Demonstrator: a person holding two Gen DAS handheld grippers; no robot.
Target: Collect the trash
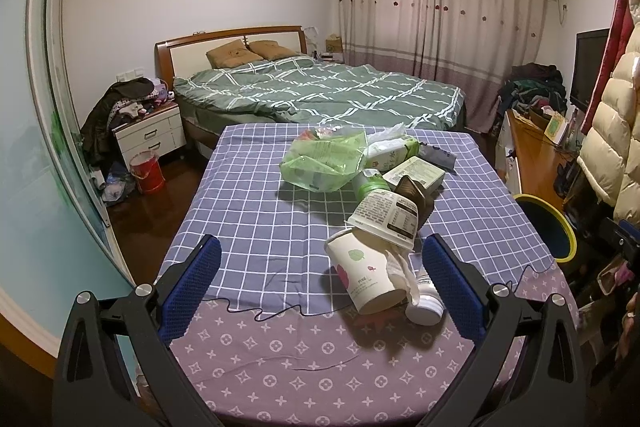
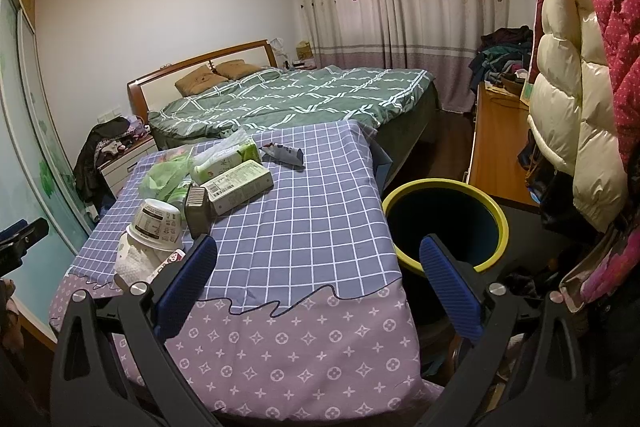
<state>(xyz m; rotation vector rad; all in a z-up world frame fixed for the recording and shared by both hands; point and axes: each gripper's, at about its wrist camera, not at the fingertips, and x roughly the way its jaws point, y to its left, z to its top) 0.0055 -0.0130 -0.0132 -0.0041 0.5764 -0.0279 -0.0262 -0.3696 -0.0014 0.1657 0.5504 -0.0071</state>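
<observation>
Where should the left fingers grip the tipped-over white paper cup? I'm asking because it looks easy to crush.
Grip the white paper cup with the leaf print across its side wall, mid-length. It lies on its side with tissue spilling from its mouth, so come from above with the open left gripper, and squeeze lightly.

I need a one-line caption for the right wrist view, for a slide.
Open right hand-held gripper above a cloth-covered table, trash pile at left, yellow-rimmed bin at right.

Tipped paper cup [image 1: 370,277], tub [image 1: 386,217], green bag [image 1: 324,163] and carton [image 2: 238,185] clustered on table.
</observation>
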